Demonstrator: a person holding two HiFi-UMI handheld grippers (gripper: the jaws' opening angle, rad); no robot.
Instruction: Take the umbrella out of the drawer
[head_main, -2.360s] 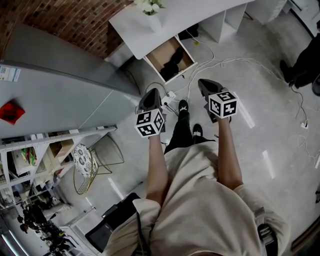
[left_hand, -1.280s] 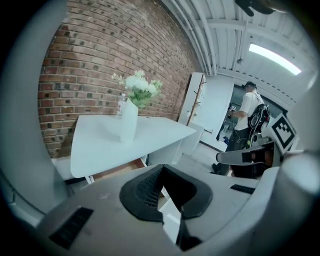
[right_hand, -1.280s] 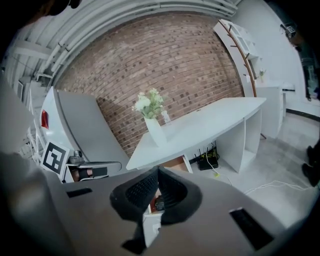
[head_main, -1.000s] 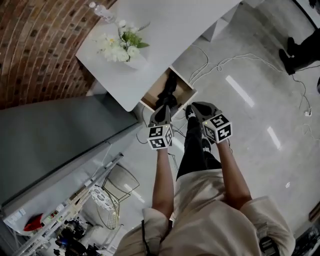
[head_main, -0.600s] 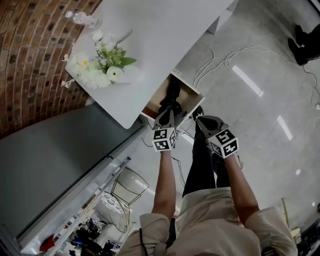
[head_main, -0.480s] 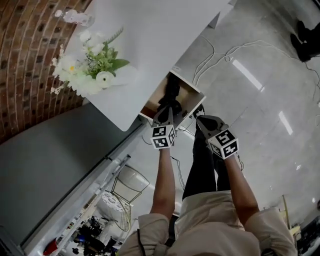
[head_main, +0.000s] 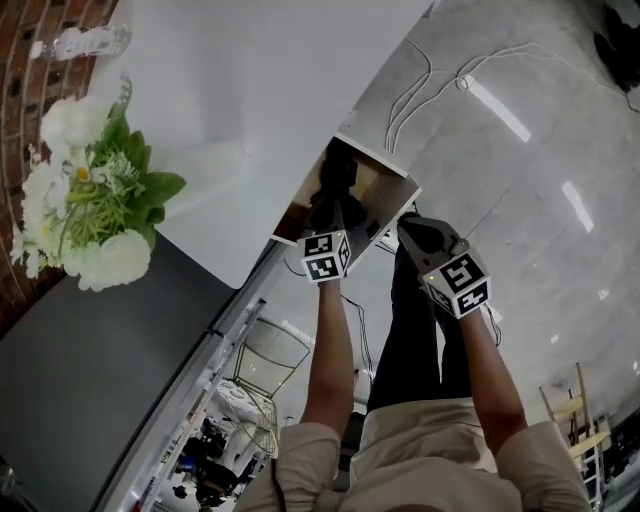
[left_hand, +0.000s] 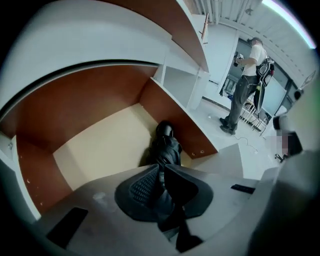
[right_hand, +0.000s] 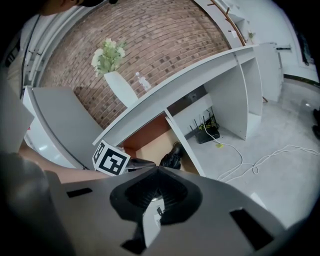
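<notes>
We wear a loose beige shirt (head_main: 420, 465) with short sleeves (head_main: 300, 445) that end above the elbow, and black trousers (head_main: 415, 330). Our left gripper (left_hand: 161, 167) and right gripper (right_hand: 156, 170) share one build: a smooth, pale grey shell and two dark, rounded jaws lined with fine ribbing. Dark oblong slots (right_hand: 248, 228) are cut into the shell. Each gripper carries a white cube printed with black square markers: the left cube (head_main: 325, 257) and the right cube (head_main: 459, 283).

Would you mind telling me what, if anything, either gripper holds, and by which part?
Nothing. The left gripper and right gripper are both shut and empty; the umbrella lies in the drawer.
</notes>
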